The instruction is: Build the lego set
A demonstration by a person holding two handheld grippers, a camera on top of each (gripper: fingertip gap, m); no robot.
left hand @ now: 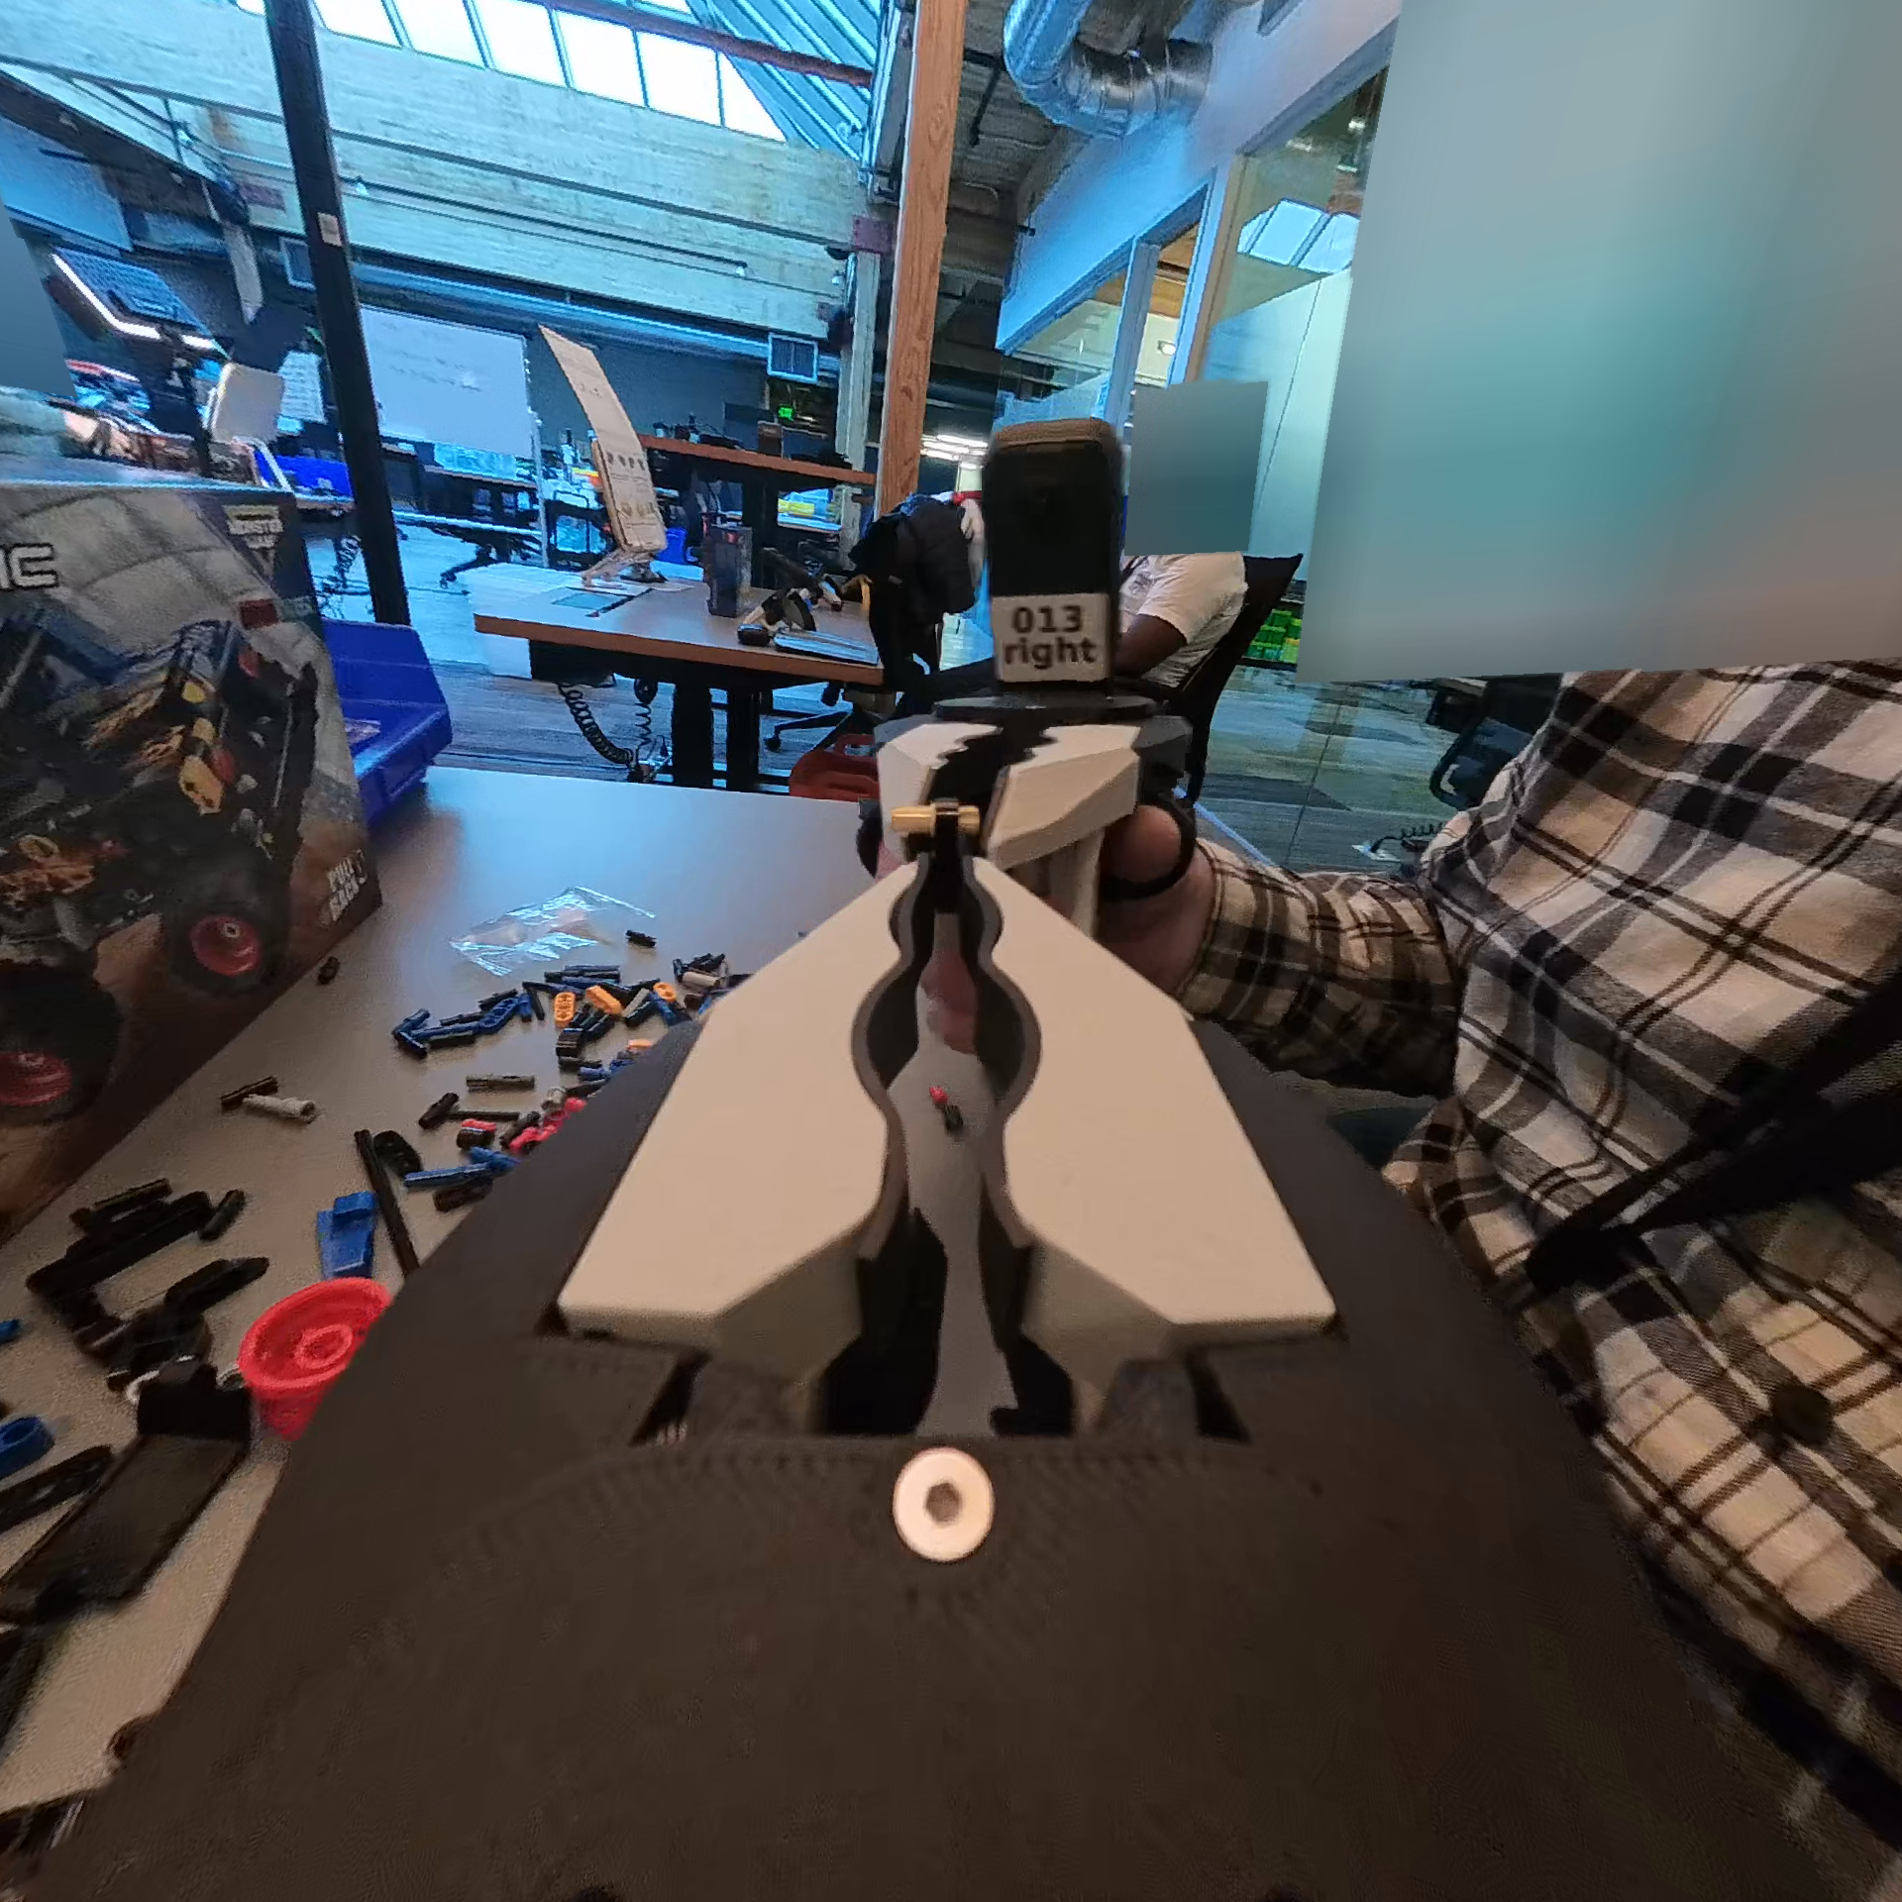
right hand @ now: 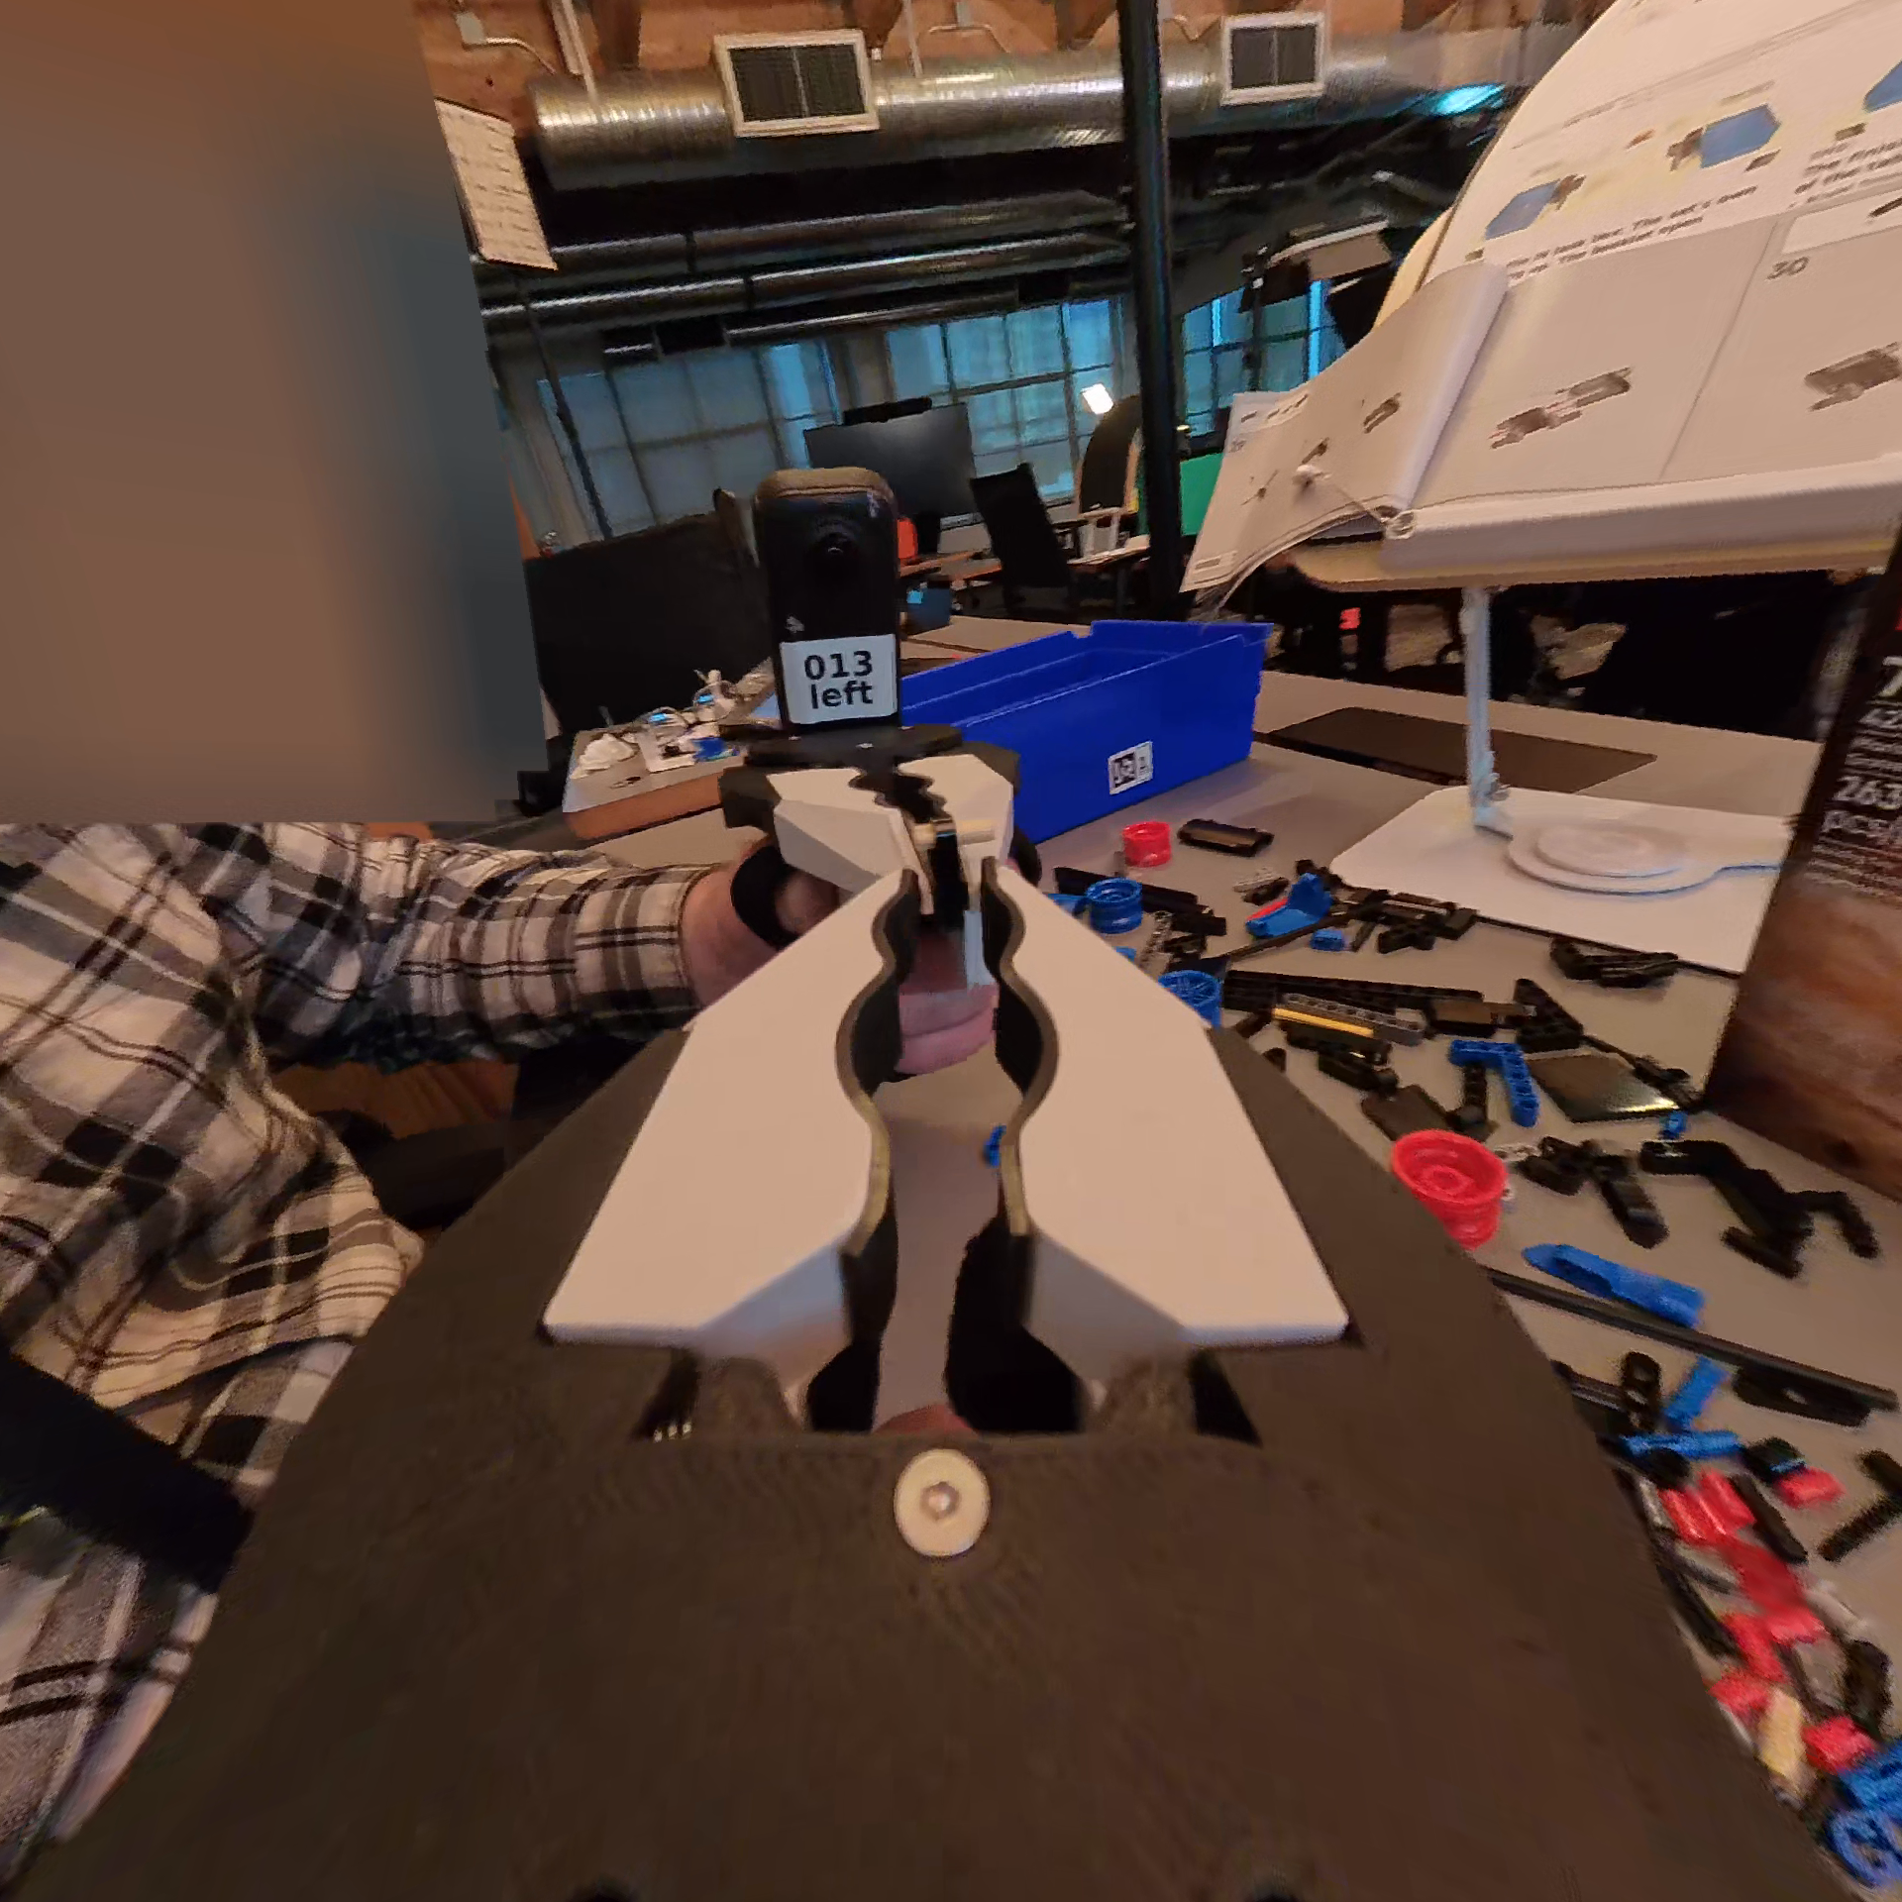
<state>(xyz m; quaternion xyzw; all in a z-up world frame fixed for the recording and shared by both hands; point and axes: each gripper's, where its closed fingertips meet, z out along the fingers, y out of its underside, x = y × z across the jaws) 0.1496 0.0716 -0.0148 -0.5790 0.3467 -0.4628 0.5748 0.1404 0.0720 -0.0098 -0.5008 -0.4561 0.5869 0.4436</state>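
Two grippers meet tip to tip above the table edge. The left gripper (left hand: 942,906) pinches a small black-and-white piece (right hand: 952,859); the right gripper (right hand: 942,895) clamps a gold-tipped pin (left hand: 931,820). Loose Lego parts (left hand: 535,1019) lie scattered left of the left gripper, a red wheel hub (left hand: 314,1348) nearer, the set's box (left hand: 154,782) beyond.

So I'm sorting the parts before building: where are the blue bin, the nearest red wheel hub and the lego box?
blue bin (right hand: 1081,720), right wrist view, on its long front wall.
red wheel hub (right hand: 1446,1184), right wrist view, on its ribbed face.
lego box (left hand: 154,772), left wrist view, on its printed front.
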